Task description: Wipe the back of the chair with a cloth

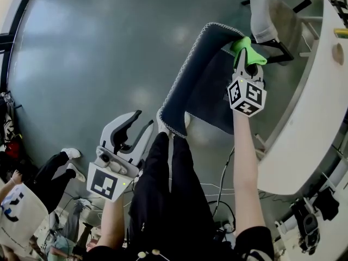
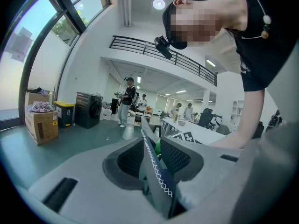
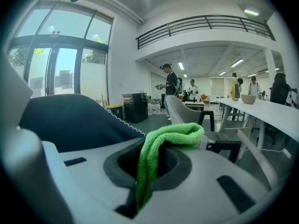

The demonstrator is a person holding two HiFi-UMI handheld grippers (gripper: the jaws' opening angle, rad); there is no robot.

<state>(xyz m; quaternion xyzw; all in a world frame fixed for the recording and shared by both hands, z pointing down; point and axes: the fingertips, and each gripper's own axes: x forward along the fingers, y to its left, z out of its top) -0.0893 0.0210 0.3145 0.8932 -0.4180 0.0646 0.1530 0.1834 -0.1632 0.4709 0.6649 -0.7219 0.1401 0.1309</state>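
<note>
Clamping shut, right gripper (image 1: 246, 63) holds green cloth (image 3: 174, 135), left gripper (image 1: 137, 126) chair back (image 1: 190, 76).

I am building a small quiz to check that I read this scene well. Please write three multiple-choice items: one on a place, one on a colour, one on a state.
1. Where is the cloth? A on the floor; B on the white table; C against the rim of the chair.
2. What colour is the stitching along the chair's edge? A white; B red; C yellow.
3. How is the right claw? A open and empty; B shut on the cloth; C shut on a cup.

Answers: 1 C, the head view shows the cloth at the far end of the rim. 2 A, the zigzag thread is white on dark blue. 3 B, the cloth is pinched between its jaws.
</note>
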